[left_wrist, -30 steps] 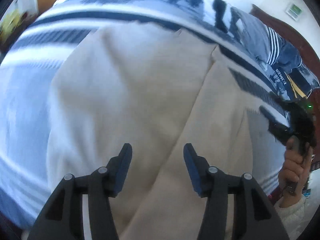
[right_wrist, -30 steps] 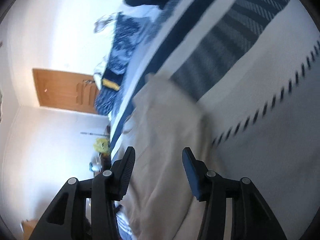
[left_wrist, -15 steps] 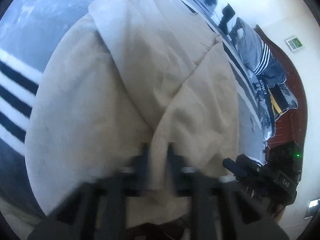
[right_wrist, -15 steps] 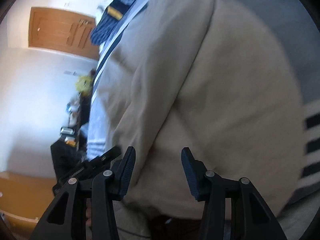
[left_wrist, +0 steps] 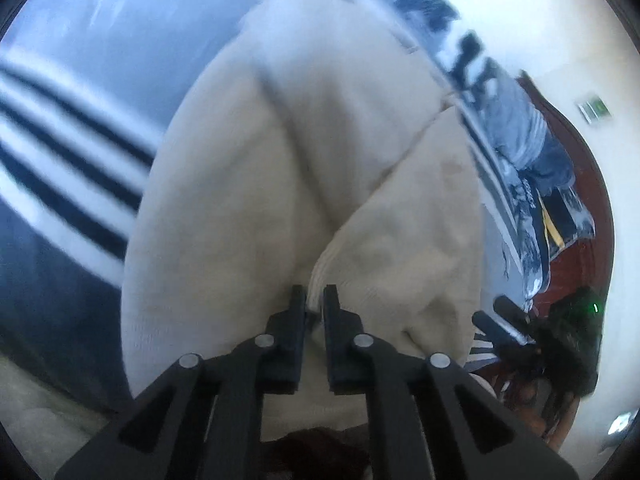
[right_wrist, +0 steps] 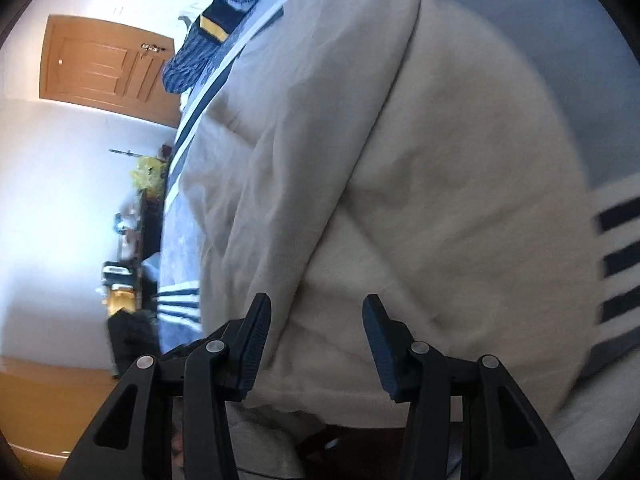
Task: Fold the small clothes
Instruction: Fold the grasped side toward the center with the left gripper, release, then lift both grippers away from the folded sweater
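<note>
Beige garment (left_wrist: 280, 184) edge in left claw (left_wrist: 315, 300), contact partly hidden.

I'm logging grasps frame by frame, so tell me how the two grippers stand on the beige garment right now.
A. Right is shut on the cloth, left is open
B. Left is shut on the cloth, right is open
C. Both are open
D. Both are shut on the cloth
B: the left gripper pinches a fold of the beige garment, while the right gripper stands wide open over it.
</note>
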